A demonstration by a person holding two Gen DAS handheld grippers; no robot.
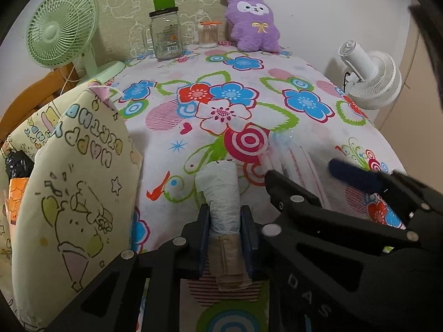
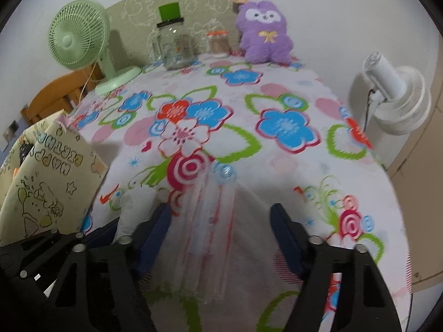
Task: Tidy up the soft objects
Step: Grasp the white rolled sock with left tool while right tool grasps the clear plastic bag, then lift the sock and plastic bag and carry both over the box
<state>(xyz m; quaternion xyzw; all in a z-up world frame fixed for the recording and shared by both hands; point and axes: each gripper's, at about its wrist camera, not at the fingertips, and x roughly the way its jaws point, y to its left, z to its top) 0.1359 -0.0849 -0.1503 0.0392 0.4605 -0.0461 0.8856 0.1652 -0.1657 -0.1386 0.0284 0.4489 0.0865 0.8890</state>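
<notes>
My left gripper (image 1: 224, 238) is shut on a roll of white plastic bags (image 1: 221, 193) with a tan paper band, held low over the flowered tablecloth (image 1: 249, 88). My right gripper (image 2: 221, 232) is open, its jaws on either side of a clear plastic pack with red stripes (image 2: 210, 221) lying on the cloth. That pack also shows in the left wrist view (image 1: 293, 160), between the right gripper's fingers (image 1: 357, 178). The roll's white end shows in the right wrist view (image 2: 133, 207). A purple plush toy (image 1: 253, 23) stands at the table's far edge.
A cream printed fabric bag (image 1: 77, 179) stands open at the left. At the back are a green fan (image 1: 59, 31), a glass jar (image 1: 166, 36) and a small jar of cotton swabs (image 1: 208, 35). A white fan (image 1: 371, 80) stands off the right edge.
</notes>
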